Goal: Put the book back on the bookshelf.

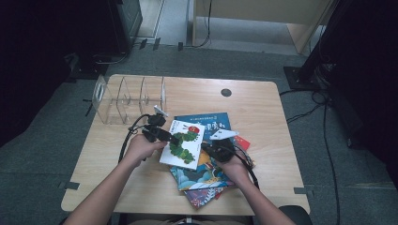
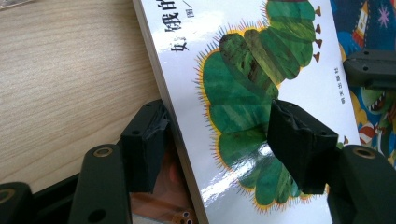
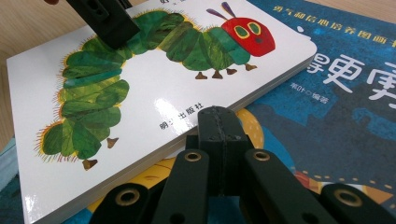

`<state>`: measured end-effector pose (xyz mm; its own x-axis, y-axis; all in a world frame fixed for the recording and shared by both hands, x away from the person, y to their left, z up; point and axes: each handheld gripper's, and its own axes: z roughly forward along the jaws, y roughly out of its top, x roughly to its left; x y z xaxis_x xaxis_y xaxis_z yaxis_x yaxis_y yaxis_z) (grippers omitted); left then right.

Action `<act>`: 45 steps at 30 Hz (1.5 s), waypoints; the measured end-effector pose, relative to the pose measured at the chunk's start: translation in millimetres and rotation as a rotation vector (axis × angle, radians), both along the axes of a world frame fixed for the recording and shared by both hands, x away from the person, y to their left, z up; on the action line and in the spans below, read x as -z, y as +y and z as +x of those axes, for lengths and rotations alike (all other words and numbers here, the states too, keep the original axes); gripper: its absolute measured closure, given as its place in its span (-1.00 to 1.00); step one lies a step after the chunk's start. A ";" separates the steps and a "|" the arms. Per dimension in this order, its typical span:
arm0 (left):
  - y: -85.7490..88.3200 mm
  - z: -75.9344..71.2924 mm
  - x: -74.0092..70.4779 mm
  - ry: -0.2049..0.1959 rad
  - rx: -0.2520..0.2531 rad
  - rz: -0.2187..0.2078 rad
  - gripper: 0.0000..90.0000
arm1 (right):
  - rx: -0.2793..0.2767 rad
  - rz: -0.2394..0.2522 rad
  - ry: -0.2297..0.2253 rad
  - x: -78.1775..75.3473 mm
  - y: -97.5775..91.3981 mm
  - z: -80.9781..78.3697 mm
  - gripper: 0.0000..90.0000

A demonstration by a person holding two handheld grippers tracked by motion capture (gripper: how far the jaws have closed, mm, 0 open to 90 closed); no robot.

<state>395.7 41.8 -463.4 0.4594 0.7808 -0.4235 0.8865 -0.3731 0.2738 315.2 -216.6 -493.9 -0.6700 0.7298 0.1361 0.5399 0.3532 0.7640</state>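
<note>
closed right gripper (image 3: 219, 140) against caterpillar book (image 3: 154, 88)

Dim, soft high view with dark corners; overhead glare streaks the glossy caterpillar book (image 2: 261, 93).

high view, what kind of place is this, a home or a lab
Most likely a lab or recording room, not a home: a plain wooden table stands on grey carpet, loose cables trail over the floor, and dark equipment stands ring it.
</note>
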 end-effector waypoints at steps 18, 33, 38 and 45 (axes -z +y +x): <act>-22.9 -2.9 -69.5 0.028 0.090 -0.203 0.29 | -0.027 -0.015 -0.011 -0.2 5.8 -2.2 1.00; -47.6 7.6 -59.1 0.110 0.104 -0.049 0.50 | -0.036 -0.002 -0.011 -0.3 3.9 0.0 0.75; -42.7 13.0 -55.8 0.137 0.099 -0.073 0.62 | -0.031 0.013 -0.004 -0.2 1.6 1.5 0.59; -37.7 15.3 -61.3 0.137 0.115 -0.080 0.71 | -0.063 0.008 -0.013 -0.3 2.5 1.2 0.33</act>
<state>411.0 4.1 -402.1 0.4775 0.6878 -0.5467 0.8702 -0.4563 0.1860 316.4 -214.1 -493.6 -0.7166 0.6848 0.1328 0.5070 0.3806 0.7733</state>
